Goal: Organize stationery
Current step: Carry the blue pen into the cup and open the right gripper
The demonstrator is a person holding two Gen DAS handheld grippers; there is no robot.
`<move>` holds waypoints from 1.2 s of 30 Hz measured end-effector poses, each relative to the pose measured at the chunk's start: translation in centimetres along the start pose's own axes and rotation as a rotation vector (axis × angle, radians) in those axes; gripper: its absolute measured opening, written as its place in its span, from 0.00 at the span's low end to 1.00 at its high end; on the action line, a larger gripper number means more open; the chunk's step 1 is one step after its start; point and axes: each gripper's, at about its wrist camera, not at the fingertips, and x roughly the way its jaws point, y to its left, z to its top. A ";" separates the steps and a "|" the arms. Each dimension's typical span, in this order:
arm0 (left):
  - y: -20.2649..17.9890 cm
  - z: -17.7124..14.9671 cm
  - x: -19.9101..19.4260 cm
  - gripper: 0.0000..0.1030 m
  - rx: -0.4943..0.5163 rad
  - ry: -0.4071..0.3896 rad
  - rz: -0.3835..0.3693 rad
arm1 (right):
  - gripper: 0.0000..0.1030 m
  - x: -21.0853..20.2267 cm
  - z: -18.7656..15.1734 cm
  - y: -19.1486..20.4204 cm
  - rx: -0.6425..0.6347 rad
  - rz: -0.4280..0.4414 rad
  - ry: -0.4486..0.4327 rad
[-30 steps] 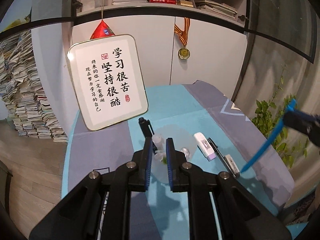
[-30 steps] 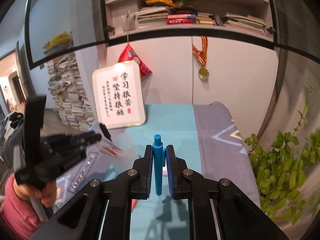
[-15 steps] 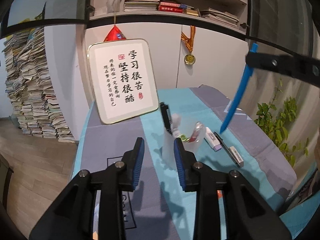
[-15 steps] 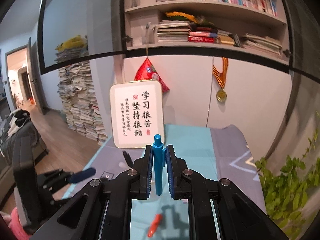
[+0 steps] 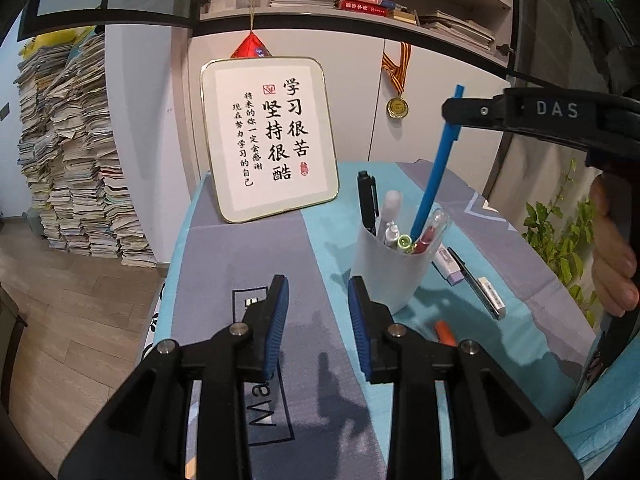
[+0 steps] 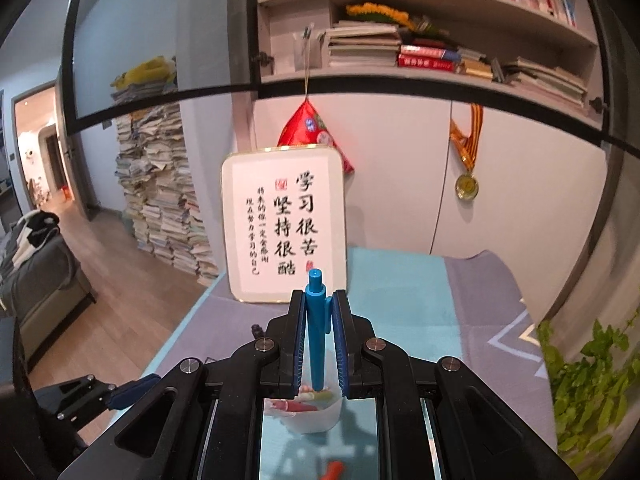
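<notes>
With the tidy-up well under way, I had the right claw (image 6: pixel 318 334) clamped on a blue pen (image 5: pixel 436 172), its lower tip already inside the mouth of the white cup (image 5: pixel 390 270). The pen stood nearly upright, leaning slightly, gripped near its top end. By my reading, it only needed letting go to join the others.

The cup already held a black pen (image 5: pixel 368 200), a white-capped marker (image 5: pixel 390 210) and a few more pens. Still loose on the tablecloth (image 5: pixel 240 264) beyond the cup lay an eraser (image 5: pixel 448 266), another black pen (image 5: pixel 474 278) and a small white piece (image 5: pixel 492 290), with an orange object (image 5: pixel 445 332) nearer me. I judged more than half the job was done.

My left claw (image 5: pixel 318 320) held nothing, its jaws partly apart, hanging just beside the cup's near side, the cup off to its right and not between the pads (image 5: pixel 280 320).
</notes>
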 end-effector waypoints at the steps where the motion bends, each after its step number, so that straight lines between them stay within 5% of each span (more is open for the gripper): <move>1: -0.1 0.0 0.1 0.28 0.002 0.002 0.000 | 0.14 0.1 -0.1 0.0 0.000 0.000 0.004; 36: -0.8 -1.0 1.9 0.33 0.009 0.065 -0.020 | 0.14 4.7 -2.9 -0.2 -0.001 -0.013 0.187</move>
